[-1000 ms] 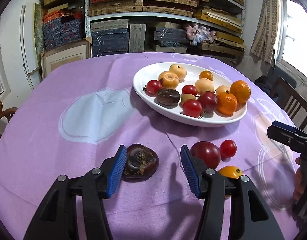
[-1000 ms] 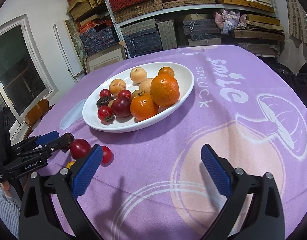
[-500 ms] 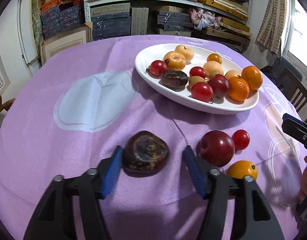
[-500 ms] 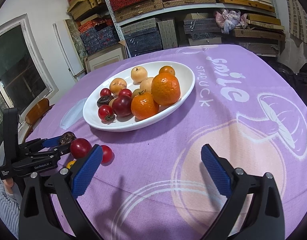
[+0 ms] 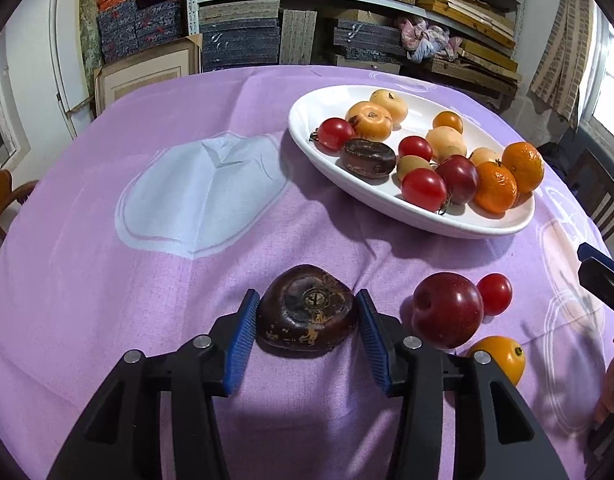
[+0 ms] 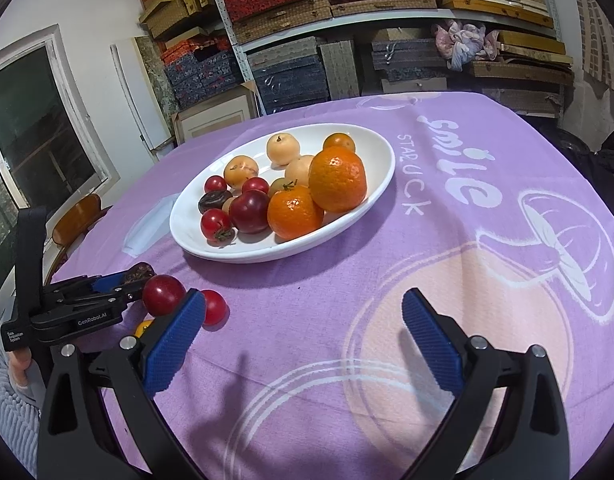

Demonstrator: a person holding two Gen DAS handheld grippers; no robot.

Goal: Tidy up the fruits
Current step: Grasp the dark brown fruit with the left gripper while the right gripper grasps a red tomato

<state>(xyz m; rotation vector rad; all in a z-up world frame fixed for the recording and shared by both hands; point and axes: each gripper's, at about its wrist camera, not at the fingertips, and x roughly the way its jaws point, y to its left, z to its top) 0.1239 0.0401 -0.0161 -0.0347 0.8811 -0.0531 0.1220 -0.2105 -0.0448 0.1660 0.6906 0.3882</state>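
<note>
A dark brown wrinkled fruit [image 5: 307,312] lies on the purple cloth between the blue pads of my left gripper [image 5: 307,320]. The pads stand close on both sides of it, with the jaws still open. Right of it lie a dark red plum [image 5: 447,310], a small red tomato [image 5: 495,294] and a small orange fruit [image 5: 501,356]. A white oval plate [image 5: 435,224] further back holds several fruits. My right gripper [image 6: 303,340] is open and empty over bare cloth, right of the loose fruits. The left gripper also shows in the right wrist view [image 6: 119,280].
The round table [image 6: 487,240] carries a purple cloth with white print. Shelves of boxes [image 5: 347,20] stand behind it. Wooden chairs stand at the left edge [image 5: 3,200] and at the right edge [image 5: 603,196].
My left gripper has moved forward and lower, so the brown fruit now sits between its pads, and the jaws have narrowed around it. The right gripper has stayed still.
</note>
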